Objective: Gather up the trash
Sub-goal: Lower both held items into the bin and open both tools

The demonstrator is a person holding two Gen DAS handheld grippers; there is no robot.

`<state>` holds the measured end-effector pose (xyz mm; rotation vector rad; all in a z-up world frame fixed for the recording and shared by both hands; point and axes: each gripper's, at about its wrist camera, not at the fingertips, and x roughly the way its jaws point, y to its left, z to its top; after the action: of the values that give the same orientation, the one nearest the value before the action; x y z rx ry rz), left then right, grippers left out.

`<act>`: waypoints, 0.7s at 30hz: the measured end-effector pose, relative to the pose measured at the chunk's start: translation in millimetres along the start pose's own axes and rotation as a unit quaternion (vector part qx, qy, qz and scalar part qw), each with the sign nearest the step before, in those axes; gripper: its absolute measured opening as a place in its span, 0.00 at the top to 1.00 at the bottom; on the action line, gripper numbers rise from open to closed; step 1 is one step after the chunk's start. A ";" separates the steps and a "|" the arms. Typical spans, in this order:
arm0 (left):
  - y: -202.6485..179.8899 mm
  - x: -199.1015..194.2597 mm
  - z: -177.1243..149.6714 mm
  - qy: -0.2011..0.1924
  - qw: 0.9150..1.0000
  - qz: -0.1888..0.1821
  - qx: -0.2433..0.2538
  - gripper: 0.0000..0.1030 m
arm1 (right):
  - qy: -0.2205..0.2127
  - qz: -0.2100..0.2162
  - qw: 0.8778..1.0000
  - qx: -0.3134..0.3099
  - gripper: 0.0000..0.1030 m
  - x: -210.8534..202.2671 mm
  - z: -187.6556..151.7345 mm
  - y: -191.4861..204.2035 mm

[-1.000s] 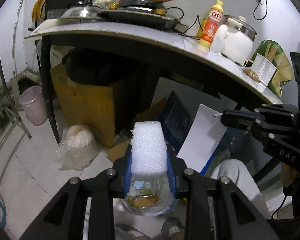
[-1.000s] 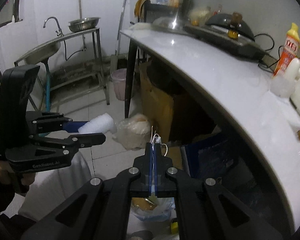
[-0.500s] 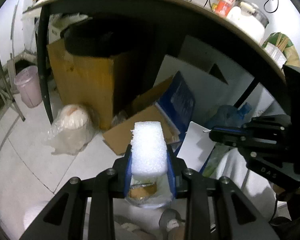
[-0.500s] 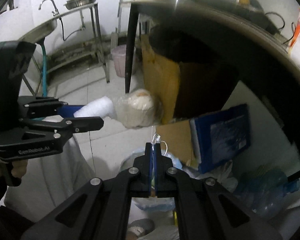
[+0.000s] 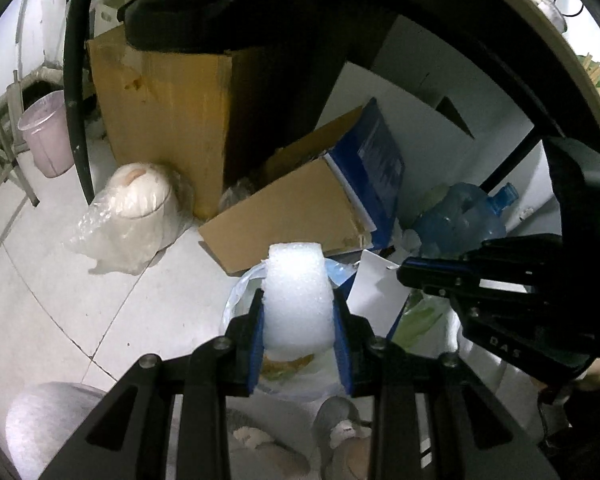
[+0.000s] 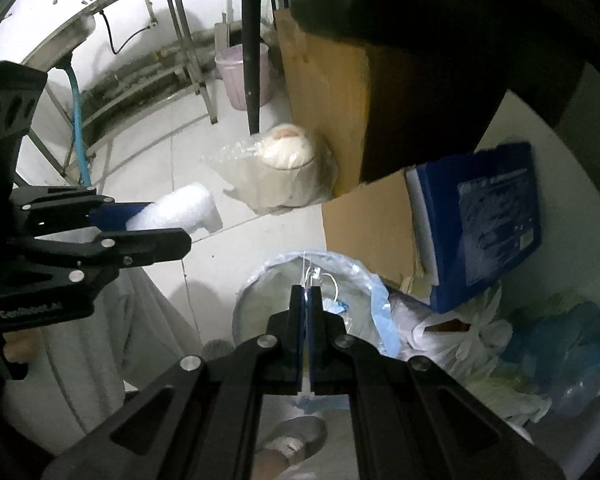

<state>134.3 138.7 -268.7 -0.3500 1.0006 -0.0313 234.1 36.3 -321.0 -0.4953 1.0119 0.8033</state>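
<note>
Item: left tool [image 5: 298,316], jaws part-open around a white foam block [image 5: 297,292], which we hold clamped between the blue pads just above the bin's mouth

Item: right tool [image 6: 308,312], jaws closed almost flat on a thin white card tag [image 5: 376,294] with a string loop, held over the same bin

Item: lined trash bin [image 6: 260,276] on the floor beside a flattened cardboard box [image 5: 296,216], scraps visible inside

Risk, as we judge it: the foam is light and sits toward the bin's near rim, so an early release could bounce it onto the floor; the card could flutter sideways and land among the bags next to the bin; the two tools are close and could knock together

Change from a second ago: we have dropped both tools below the worktop; the bin has moved from low in frame to directly under the held pieces; both grips are unchanged
</note>
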 end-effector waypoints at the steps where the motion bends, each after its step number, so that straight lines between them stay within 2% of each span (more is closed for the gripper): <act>1: 0.2 2.5 0.1 0.004 1.000 0.001 0.000 0.72 | 0.003 0.000 1.000 0.002 0.99 2.9 -0.2 -0.7; 4: 0.0 8.7 0.7 0.012 1.000 0.003 0.001 0.72 | 0.012 0.002 1.000 0.008 0.99 11.5 -2.5 -6.8; 9: -2.8 19.0 -0.3 0.026 1.000 0.005 0.005 0.72 | 0.022 0.001 0.999 0.024 0.86 21.3 -6.1 -16.7; 21: -22.4 52.8 -0.9 0.070 0.997 0.012 0.023 0.72 | 0.022 0.007 0.998 0.065 0.86 17.9 -25.2 -50.2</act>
<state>165.3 107.6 -305.6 -0.2961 1.1406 -0.0587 264.8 -6.2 -348.2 -0.3958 1.1020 0.7363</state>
